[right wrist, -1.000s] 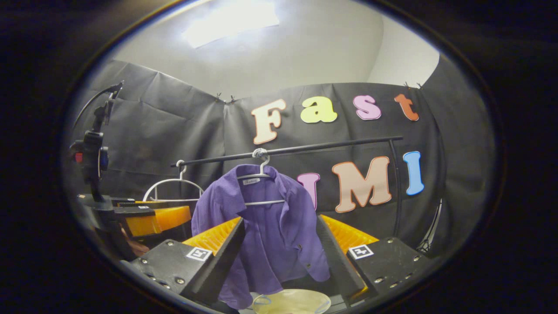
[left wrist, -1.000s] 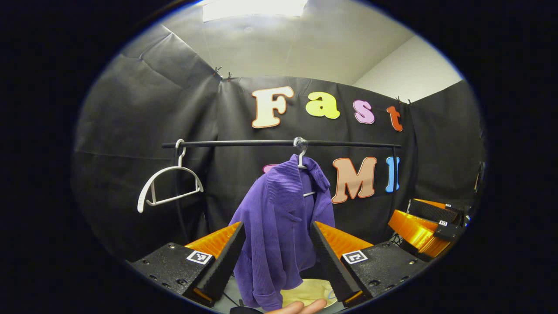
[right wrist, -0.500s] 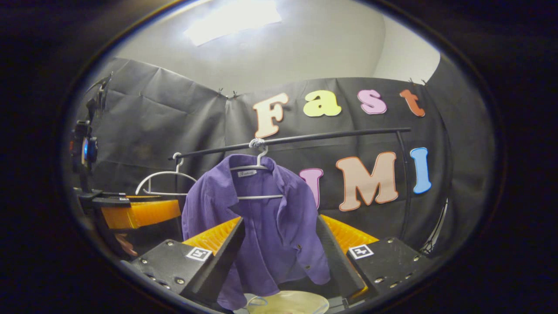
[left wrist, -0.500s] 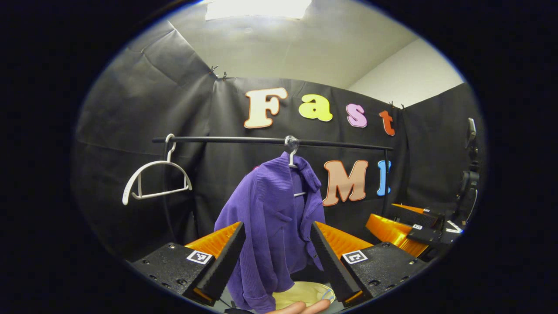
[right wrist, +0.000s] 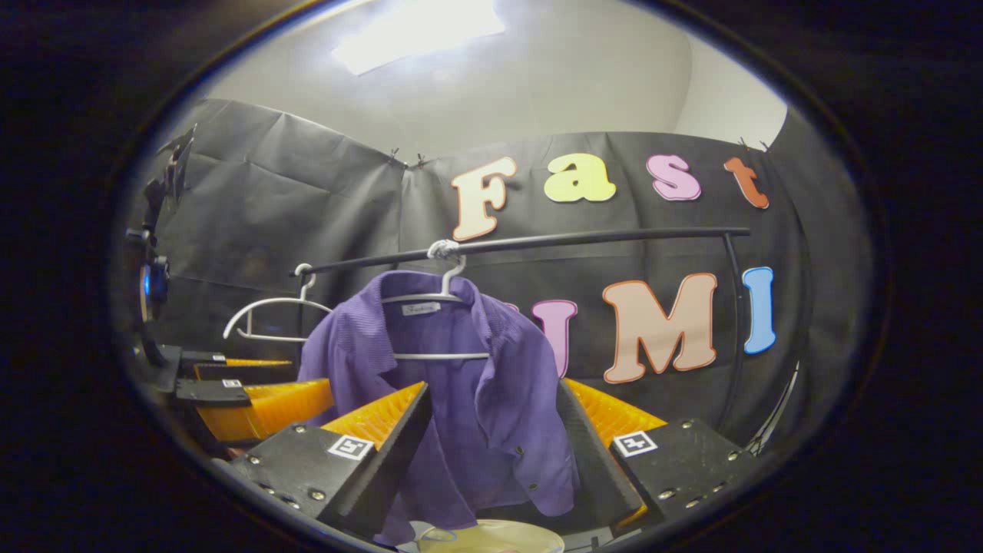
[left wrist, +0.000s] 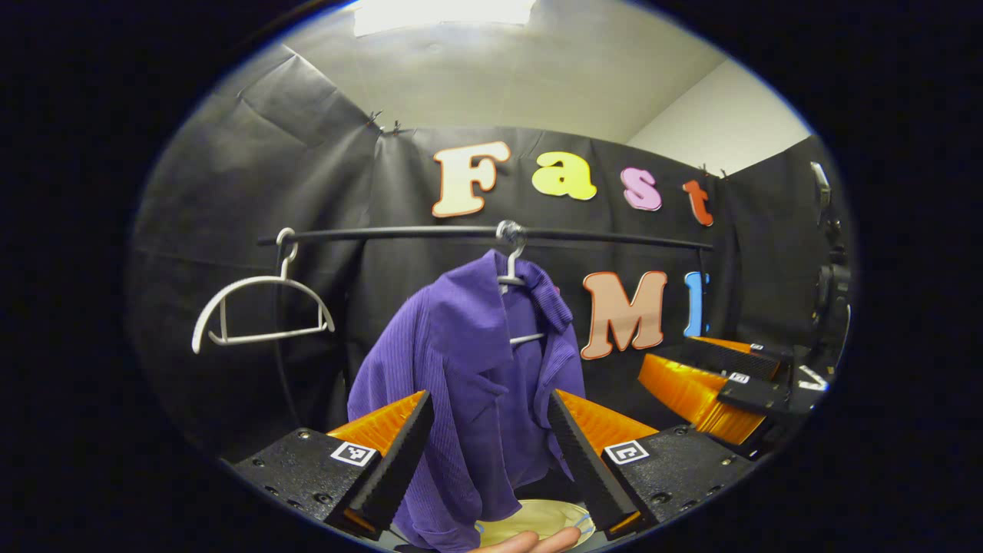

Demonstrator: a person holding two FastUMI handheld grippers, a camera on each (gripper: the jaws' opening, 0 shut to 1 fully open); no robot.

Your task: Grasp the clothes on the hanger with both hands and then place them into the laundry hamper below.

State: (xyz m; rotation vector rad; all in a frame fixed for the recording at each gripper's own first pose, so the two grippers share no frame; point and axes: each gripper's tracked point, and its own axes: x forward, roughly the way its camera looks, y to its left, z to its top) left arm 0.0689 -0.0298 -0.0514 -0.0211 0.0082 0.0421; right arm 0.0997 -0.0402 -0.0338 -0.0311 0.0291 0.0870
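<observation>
Dim booth, lit from one ceiling panel (left wrist: 445, 11) high above the gripper; panel blown out to white glare in both views, softer and smeared in the right gripper view. Ceiling bright, dark cloth walls soak up light. Strong fisheye: clothes rail (right wrist: 537, 244) bows, edges compress and darken. Centre sharp; rims slightly soft. Shadows weak, diffuse.

the shirt (right wrist: 468, 392) neck label (right wrist: 421, 309) is too small to read

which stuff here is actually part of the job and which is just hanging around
Job: purple shirt on its hanger; laundry hamper below; left gripper and right gripper, both open.

Just there: empty white hanger; rail.
</observation>
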